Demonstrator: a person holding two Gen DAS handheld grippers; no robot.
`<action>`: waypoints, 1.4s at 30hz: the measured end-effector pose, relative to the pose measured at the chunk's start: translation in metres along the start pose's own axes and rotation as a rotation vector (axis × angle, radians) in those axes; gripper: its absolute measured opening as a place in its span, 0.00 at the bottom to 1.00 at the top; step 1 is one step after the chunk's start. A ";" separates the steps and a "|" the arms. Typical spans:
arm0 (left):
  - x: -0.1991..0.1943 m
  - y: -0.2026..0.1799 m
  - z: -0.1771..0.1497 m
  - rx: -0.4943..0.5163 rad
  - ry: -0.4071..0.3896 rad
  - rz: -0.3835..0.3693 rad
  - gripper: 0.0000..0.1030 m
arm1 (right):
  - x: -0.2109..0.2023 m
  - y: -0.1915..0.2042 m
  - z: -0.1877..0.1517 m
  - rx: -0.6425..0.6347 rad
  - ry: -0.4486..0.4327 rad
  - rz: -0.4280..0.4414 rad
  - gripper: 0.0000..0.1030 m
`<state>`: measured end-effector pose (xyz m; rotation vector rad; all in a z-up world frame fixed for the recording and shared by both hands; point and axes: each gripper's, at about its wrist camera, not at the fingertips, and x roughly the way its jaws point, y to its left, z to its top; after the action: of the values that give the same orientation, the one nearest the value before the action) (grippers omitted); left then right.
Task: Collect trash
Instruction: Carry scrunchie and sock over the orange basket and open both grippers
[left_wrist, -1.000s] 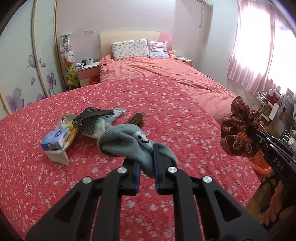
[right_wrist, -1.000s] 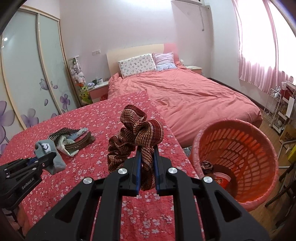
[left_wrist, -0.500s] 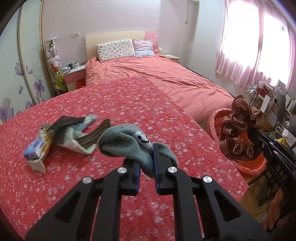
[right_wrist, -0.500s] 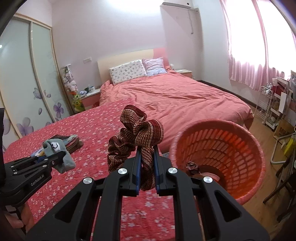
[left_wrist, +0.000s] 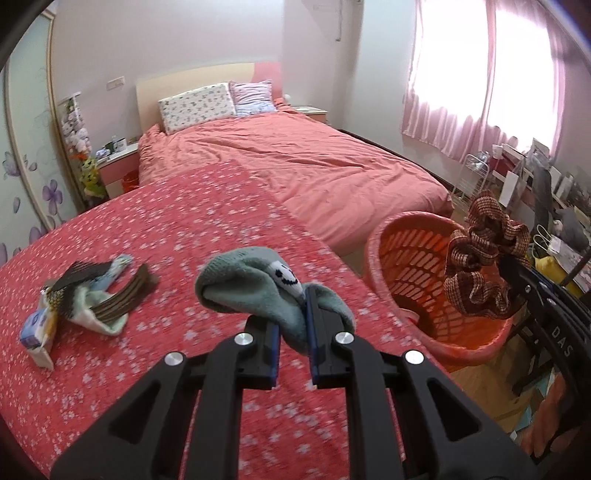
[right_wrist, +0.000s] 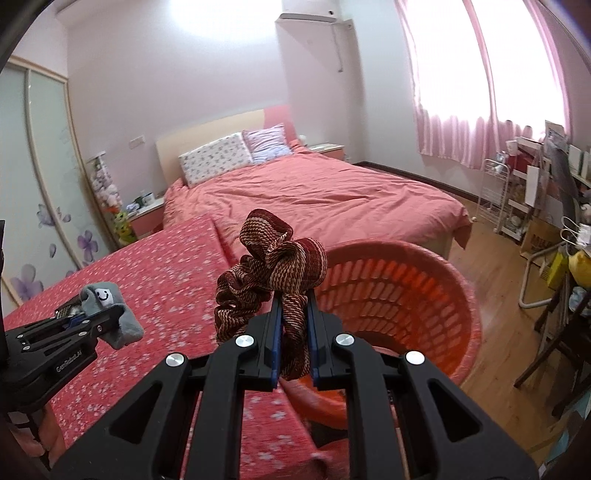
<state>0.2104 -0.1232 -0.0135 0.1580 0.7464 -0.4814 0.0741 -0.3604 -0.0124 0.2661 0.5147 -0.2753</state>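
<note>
Clamping a maroon striped fabric scrunchie (right_wrist: 271, 273) between closed jaws, the right gripper (right_wrist: 293, 334) holds it at the near rim of the orange slotted plastic basket (right_wrist: 406, 295), positioned for release inside. The left gripper (left_wrist: 291, 330) is clenched on a grey-green smiley-face sock (left_wrist: 258, 284) above the red floral-covered table (left_wrist: 166, 229), well left of the basket, judged next in line for disposal.

Overexposed window (right_wrist: 491, 70) glare, blurred tablecloth (left_wrist: 207, 236)

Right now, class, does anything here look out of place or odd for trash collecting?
Yes. Both claws grip clothing, not rubbish: the left claw holds a grey smiley sock, the right claw a maroon patterned sock by the orange basket.
</note>
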 end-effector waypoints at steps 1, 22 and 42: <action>0.002 -0.005 0.002 0.006 0.000 -0.008 0.12 | 0.000 -0.005 0.001 0.008 -0.003 -0.011 0.12; 0.050 -0.102 0.026 0.079 0.036 -0.200 0.12 | 0.013 -0.065 0.003 0.118 0.000 -0.145 0.12; 0.101 -0.149 0.031 0.139 0.107 -0.262 0.21 | 0.038 -0.092 0.005 0.180 0.062 -0.140 0.13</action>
<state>0.2224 -0.3006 -0.0555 0.2182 0.8437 -0.7796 0.0784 -0.4551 -0.0447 0.4151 0.5719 -0.4511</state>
